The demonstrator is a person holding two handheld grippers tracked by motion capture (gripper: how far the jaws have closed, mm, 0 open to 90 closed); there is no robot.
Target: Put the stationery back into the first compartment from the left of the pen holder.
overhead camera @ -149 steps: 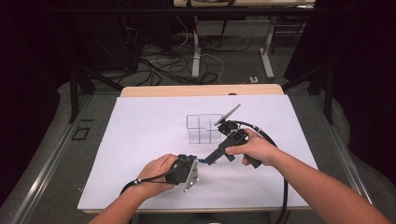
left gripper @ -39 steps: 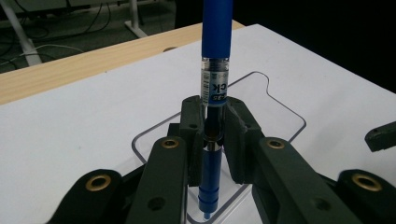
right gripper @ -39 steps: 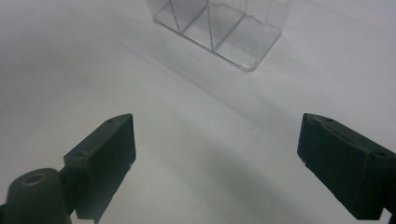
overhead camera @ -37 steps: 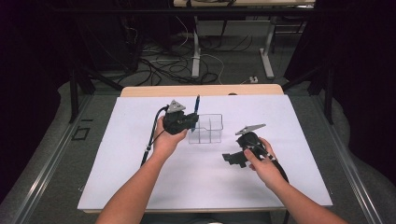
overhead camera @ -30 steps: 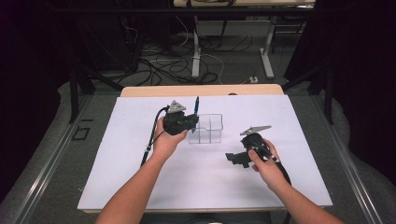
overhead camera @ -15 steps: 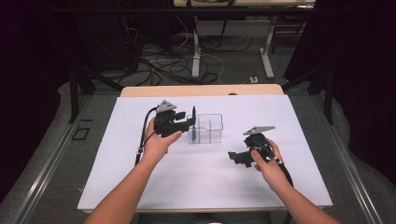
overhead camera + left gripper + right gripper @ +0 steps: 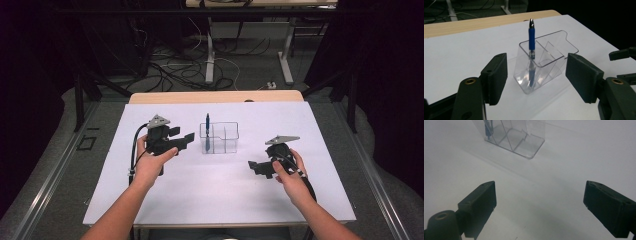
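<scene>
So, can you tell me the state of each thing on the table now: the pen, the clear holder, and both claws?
Pen: upright in the end compartment, free of both claws.
Clear holder: upright on the table; the other compartments look empty.
Left claw: open, jaws have just been opening, nothing between them.
Right claw: open, empty, over bare table.

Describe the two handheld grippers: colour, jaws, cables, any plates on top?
Both the left gripper and the right gripper are black, with two flat rectangular jaw pads, a grey three-cornered plate on top and a trailing black cable. The forearms are bare, no sleeves.
</scene>
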